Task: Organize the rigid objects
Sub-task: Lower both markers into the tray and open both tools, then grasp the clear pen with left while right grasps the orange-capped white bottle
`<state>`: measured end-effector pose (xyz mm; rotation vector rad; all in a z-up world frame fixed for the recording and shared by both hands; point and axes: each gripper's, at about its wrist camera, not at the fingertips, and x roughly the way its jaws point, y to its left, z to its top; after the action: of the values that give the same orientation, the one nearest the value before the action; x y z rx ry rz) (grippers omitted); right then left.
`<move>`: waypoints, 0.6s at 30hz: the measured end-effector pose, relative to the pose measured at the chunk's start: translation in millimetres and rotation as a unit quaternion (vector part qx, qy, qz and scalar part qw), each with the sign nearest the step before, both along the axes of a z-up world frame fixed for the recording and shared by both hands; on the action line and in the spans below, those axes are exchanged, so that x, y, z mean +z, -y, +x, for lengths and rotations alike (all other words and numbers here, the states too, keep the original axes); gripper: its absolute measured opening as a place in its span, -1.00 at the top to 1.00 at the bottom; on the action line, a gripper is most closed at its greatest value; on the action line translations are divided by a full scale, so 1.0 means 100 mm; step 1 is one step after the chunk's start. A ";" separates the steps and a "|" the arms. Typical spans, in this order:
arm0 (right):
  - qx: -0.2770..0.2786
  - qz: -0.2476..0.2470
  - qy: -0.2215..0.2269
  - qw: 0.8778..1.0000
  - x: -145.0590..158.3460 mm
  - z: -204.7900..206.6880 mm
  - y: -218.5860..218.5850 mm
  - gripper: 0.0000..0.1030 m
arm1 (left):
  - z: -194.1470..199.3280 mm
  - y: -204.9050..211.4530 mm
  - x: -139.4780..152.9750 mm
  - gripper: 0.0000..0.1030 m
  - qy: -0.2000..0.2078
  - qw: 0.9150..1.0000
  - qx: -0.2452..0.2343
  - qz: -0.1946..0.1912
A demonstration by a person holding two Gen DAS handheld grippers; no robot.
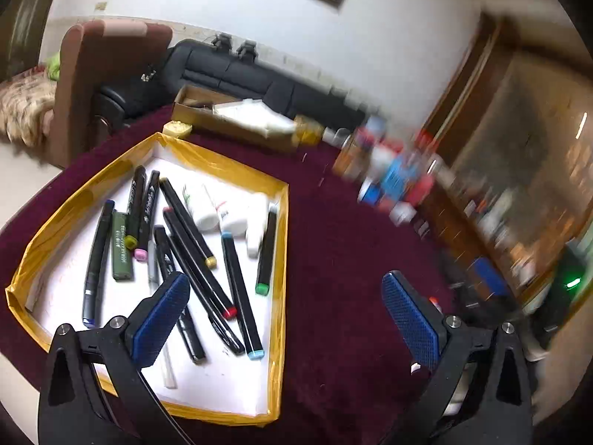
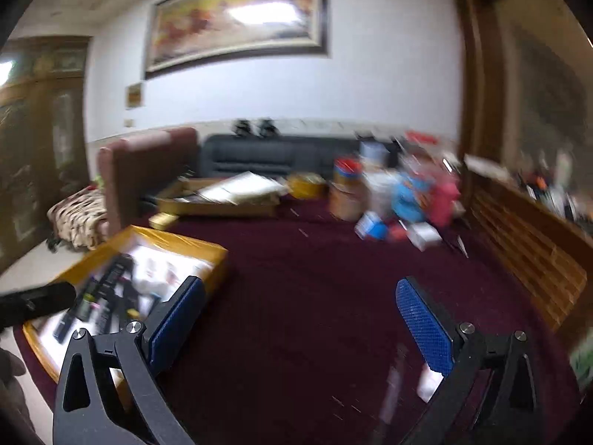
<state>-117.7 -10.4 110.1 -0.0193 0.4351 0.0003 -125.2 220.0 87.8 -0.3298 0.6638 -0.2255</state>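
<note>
Both grippers hang empty over the dark maroon cloth-covered surface. The left gripper has its blue-padded fingers spread wide, nothing between them, and the same goes for the right gripper, whose blue fingers gape over bare cloth.

The task's things sit gathered in the shallow white tray with the yellow-taped rim, left of centre in the left wrist view and at lower left in the right wrist view. Inside lie black marker pens with coloured end caps, laid loose and crossing one another, a dark green stick-shaped bar with pale lettering too small to read, and some white tubes near the far side. The markers carry white print on their barrels, not legible here.

Heaping everything in one tray looks like the sorting goal: the low rim should stop round barrels from rolling off.

Upper right, a blurred cluster of colourful bottles and boxes stands on the cloth; its labels are smeared beyond reading.
</note>
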 end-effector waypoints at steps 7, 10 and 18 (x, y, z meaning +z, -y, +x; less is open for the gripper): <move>-0.078 0.090 -0.076 0.990 -0.27 -0.13 1.09 -0.98 | -0.12 0.85 -0.01 -1.00 0.050 0.983 0.012 0.177; -0.099 0.135 -0.094 0.981 -0.38 -0.18 1.51 -0.98 | -0.08 1.03 0.01 -1.00 0.036 0.980 -0.005 0.194; -0.123 0.185 -0.121 0.968 -0.57 -0.31 2.05 -0.98 | -0.12 1.60 -0.07 -1.00 0.004 0.965 -0.045 0.259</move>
<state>-149.0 -215.8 52.6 0.4070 0.6736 -0.1617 -136.8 60.2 80.3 0.2047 0.7053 -0.1324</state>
